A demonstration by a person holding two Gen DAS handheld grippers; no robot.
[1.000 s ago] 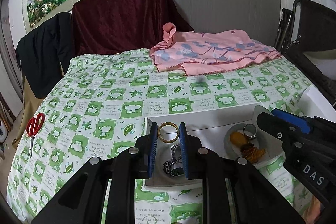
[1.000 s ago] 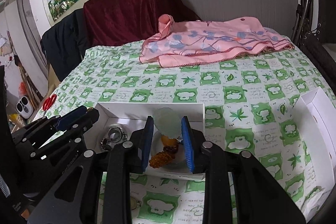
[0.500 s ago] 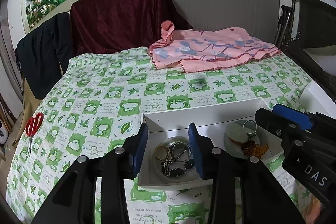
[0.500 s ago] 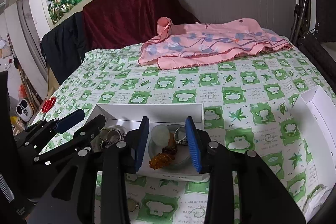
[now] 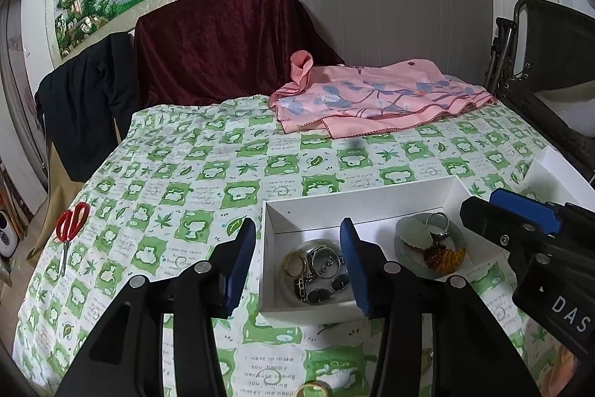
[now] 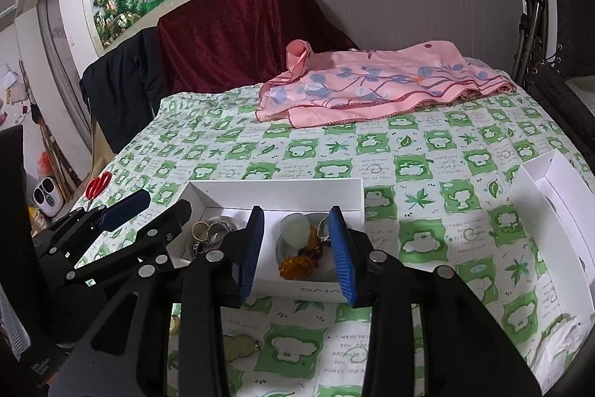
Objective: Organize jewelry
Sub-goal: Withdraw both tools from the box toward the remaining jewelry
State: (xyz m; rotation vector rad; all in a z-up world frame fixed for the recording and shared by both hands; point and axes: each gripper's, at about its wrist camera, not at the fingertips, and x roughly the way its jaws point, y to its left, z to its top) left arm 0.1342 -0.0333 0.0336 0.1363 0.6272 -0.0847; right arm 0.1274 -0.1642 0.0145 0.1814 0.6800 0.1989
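Rings lie dropped in the white box, both my tools, left tool and right tool, spread and empty; next I judge a fetch of the loose ring on the bed.

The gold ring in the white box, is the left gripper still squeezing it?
Apart. In the left wrist view the left gripper has just been opening, and the gold ring lies loose in the white box, clear of both pads.

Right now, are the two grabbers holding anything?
No. The left gripper and right gripper are both open and empty above the white box.
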